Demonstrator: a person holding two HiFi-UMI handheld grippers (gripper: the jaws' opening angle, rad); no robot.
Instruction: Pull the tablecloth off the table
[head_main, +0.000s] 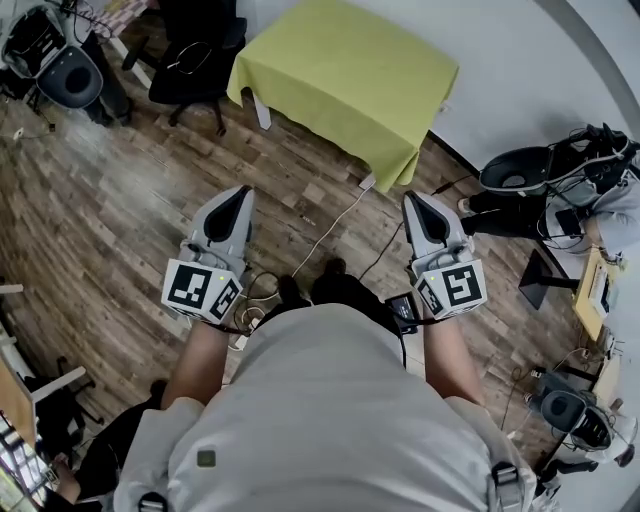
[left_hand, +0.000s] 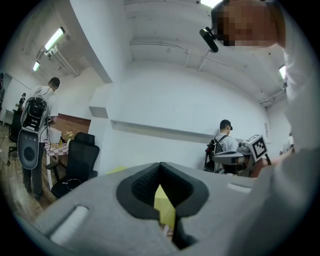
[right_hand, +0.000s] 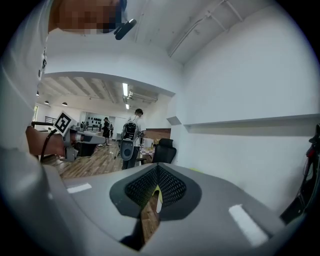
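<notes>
Left gripper (head_main: 228, 215), right gripper (head_main: 427, 222): jaws closed, empty. Tablecloth (head_main: 350, 72) ahead, well apart; your right gripper nearer its hanging corner.

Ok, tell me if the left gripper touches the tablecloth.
Apart. The head view shows a stretch of floor between the left gripper and the tablecloth.

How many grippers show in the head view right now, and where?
2. The left gripper hangs over the wood floor at left, the right gripper at right, both shut, empty and short of the green tablecloth ahead. No other seems hidden.
</notes>
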